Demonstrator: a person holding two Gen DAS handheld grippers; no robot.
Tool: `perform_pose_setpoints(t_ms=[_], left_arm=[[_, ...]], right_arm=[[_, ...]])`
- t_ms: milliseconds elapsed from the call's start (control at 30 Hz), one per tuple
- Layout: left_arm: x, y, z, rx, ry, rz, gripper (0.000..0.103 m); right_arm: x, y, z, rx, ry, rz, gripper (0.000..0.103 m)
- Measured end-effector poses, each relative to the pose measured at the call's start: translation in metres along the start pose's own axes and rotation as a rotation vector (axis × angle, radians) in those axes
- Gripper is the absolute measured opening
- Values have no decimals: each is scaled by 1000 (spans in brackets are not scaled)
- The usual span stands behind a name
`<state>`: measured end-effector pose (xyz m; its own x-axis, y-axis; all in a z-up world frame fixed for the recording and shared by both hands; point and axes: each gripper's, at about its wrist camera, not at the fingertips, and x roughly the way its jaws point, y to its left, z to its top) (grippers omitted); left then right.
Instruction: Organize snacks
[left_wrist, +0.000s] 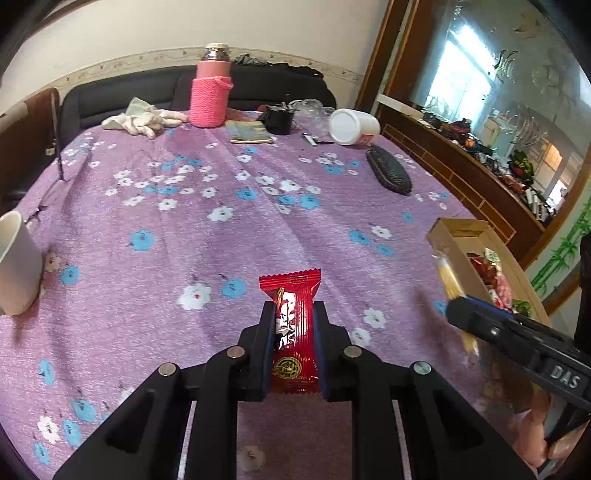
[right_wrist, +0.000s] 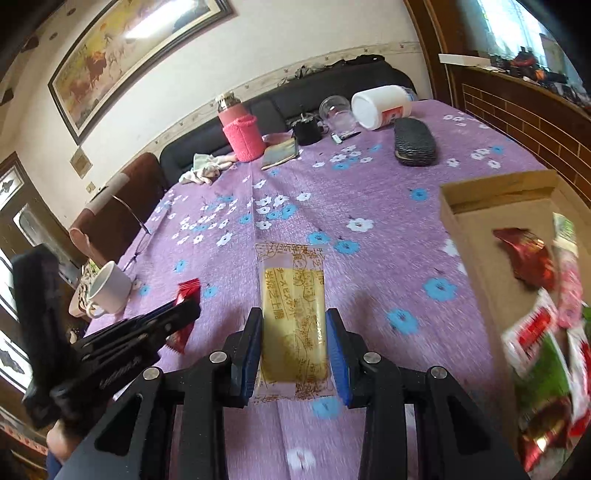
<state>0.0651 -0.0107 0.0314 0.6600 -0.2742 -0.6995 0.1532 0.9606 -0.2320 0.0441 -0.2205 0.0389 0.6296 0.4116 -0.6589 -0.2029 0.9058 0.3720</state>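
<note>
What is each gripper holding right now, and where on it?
Left gripper pinches the red snack packet across its middle; right gripper pinches the yellow wafer packet by its long sides.

White letters "DAS" stand on the black body of the right tongs (left_wrist: 456, 308), seen to the right of the left tongs (left_wrist: 293, 314). The yellow snack wrapper (right_wrist: 293, 325) clamped between the right tongs carries printed Japanese and Chinese characters, too small to read surely.

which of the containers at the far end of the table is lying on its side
The white jar, tipped over with its lid end facing the camera. The pink bottle in its knitted sleeve and the small black cup both stand upright.
</note>
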Motion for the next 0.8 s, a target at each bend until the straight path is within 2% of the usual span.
perform_pose_setpoints(t_ms=[100,267,433,633,800], left_arm=[[0,-5,0,-8,15,-37,18],[-6,-21,2,7,13,-47,18],[-13,-45,5,45,11,-55,18],[-14,-91,9,102,12,-82,18],[-10,-147,11,157,14,-150,18]], right_arm=[[-21,-9,-1,15,-26,-7,36],[-53,-33,2,63,-78,-12,36],[-69,-56,1,103,-97,-9,36],[-86,-89,-2,166,-122,-9,36],[-113,-124,-3,221,-174,-44,36]])
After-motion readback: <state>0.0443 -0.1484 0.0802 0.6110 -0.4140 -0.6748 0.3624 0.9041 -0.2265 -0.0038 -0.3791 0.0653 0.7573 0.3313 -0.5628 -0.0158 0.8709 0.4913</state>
